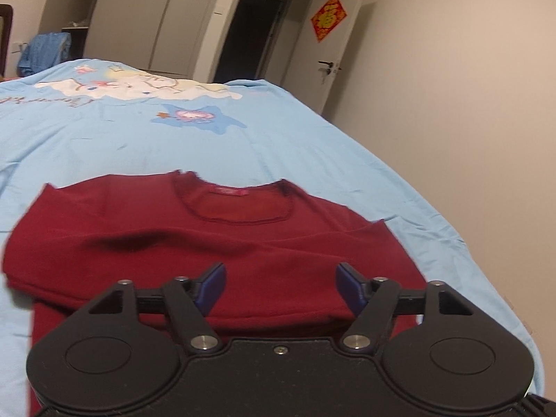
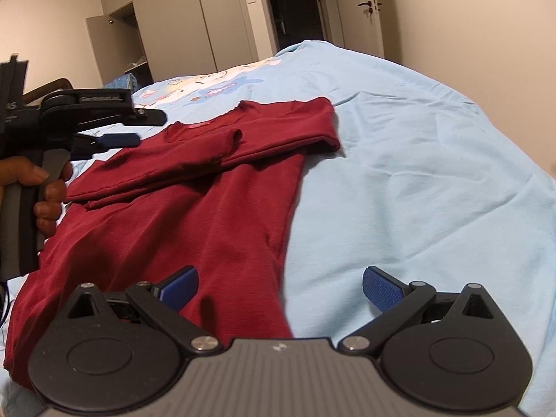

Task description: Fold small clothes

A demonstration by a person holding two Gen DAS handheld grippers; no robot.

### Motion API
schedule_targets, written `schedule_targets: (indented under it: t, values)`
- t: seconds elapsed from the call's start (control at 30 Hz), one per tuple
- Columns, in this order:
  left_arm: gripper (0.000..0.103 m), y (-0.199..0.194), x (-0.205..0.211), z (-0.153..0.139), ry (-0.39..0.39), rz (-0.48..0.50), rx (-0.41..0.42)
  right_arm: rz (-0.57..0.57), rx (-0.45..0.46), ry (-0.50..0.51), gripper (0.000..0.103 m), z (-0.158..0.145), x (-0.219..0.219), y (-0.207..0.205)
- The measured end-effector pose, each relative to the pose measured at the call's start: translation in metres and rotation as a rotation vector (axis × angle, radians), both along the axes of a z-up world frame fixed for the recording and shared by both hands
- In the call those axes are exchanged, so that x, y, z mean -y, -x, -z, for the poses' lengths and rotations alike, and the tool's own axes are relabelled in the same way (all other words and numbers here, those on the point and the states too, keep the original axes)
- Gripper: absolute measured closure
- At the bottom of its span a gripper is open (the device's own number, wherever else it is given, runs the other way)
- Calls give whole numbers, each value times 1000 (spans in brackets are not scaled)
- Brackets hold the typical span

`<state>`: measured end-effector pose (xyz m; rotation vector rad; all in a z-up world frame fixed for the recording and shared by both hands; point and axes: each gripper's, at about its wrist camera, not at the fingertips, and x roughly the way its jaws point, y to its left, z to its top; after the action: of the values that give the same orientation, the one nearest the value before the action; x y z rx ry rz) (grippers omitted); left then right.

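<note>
So the dark red top (image 2: 194, 208) lay flat on the bed (image 2: 399, 173), neckline (image 1: 236, 205) at the far end, both sleeves folded across the chest. Upper sleeve's cuff (image 2: 232, 142) sat near the middle, just below the collar. Body hung straight down toward me, its right edge running close to my right claw (image 2: 279, 286).

Left claw (image 1: 278, 286) was wide, nothing between the blue pads (image 1: 212, 286), hovering over the folded sleeve area; I couldn't tell if it touched the cloth. In the right view I saw the same claw from the side, over the top's left shoulder, with the hand (image 2: 38, 191) on its handle.

Right claw also wide, empty, straddling the top's right hem edge, one pad over red cloth, the other over the blue sheet (image 2: 434, 226).

Past the bed: wardrobe (image 2: 173, 24), open doorway (image 1: 250, 31), door (image 1: 333, 48) with a red decoration (image 1: 329, 17).
</note>
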<state>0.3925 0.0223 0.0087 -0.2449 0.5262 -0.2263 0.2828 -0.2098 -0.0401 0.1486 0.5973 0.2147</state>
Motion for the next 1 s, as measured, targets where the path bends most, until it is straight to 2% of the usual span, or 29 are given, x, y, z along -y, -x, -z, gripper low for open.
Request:
schedule_targets:
  t: [0.13,0.3,0.4,0.7,1.0]
  values:
    - [17,23,-39,4,-69,-102,-22,-16,6,11,0,-1,-8,-3]
    - [15,41,-88,17,-247,-270,-86,-46,31,36,0,-6,-22,-15]
    - [15,41,-109,24,-334,-328,-90,-62,56,59,0,-11,-32,-32]
    - [22,6,-127,41,-465,-372,-82,-85,147,116,0,-33,-72,-103]
    - [25,8,-124,47,-510,-355,-68,-112,165,156,0,-29,-104,-163]
